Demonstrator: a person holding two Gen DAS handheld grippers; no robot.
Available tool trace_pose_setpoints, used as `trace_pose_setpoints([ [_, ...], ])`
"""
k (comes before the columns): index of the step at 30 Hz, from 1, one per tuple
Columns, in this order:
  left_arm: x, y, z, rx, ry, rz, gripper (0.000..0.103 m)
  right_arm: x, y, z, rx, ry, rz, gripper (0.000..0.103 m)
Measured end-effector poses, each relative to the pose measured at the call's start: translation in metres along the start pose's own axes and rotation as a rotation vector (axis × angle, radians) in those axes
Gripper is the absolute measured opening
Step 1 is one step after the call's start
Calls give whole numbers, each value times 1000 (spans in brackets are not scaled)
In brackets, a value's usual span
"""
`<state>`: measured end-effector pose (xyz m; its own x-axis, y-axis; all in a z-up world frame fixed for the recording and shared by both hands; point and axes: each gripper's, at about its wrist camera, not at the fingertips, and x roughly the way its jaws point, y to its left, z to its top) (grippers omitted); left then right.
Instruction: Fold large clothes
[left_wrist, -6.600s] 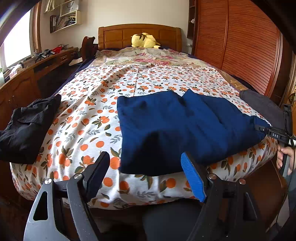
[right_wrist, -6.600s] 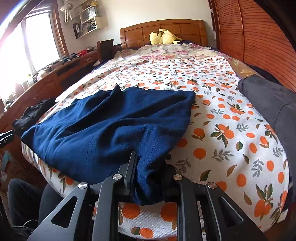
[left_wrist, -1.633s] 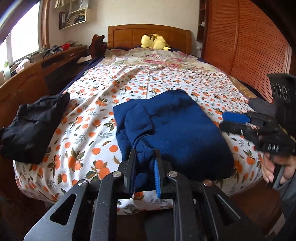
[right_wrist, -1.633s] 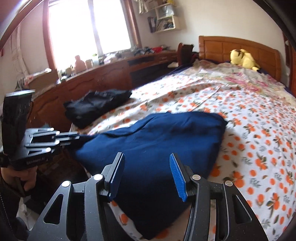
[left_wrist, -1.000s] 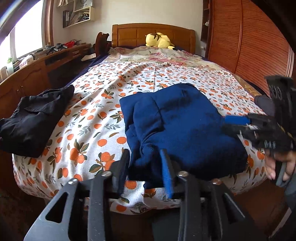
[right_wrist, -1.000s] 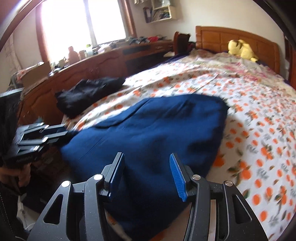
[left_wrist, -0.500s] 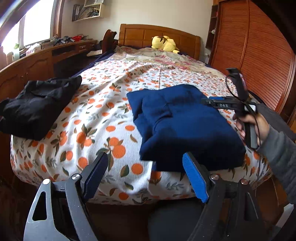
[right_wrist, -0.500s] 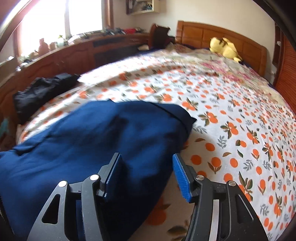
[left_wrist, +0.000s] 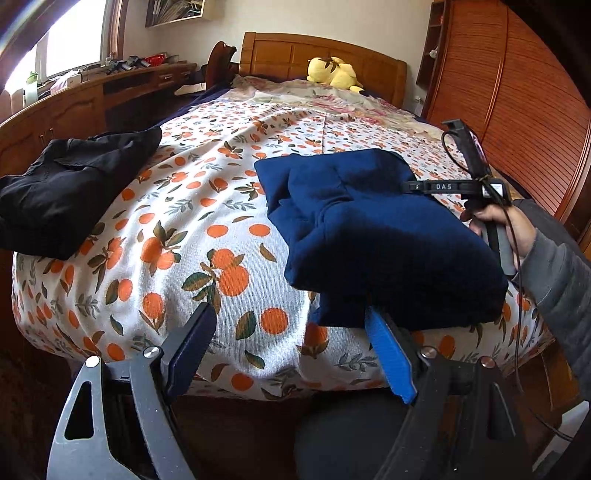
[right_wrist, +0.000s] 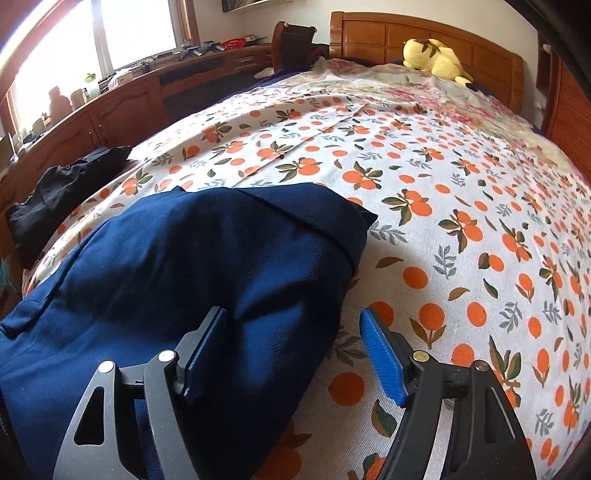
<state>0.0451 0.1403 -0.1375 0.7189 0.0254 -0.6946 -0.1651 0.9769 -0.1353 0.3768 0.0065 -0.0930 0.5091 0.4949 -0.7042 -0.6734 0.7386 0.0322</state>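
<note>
Reaching in carelessly, your left gripper (left_wrist: 291, 354) or right gripper (right_wrist: 295, 350), both released and empty, could snag the sweater (left_wrist: 369, 229) and undo its folds.

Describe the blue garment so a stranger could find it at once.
Start at the big bed with the orange-fruit sheet. Near its foot edge, on the side toward the slatted wooden doors, lies the folded navy garment. The only other clothes there, a black bundle, lie on the opposite corner, by the window.
</note>
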Motion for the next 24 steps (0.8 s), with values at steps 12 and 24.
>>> trace_pose_setpoints([
  [12,18,0,-5,-30,40,-55,76,16,-15,9,26,19,14,80],
  [24,34,2,-14,-151,24,-241,20,27,-25,12,95,51,183,44],
])
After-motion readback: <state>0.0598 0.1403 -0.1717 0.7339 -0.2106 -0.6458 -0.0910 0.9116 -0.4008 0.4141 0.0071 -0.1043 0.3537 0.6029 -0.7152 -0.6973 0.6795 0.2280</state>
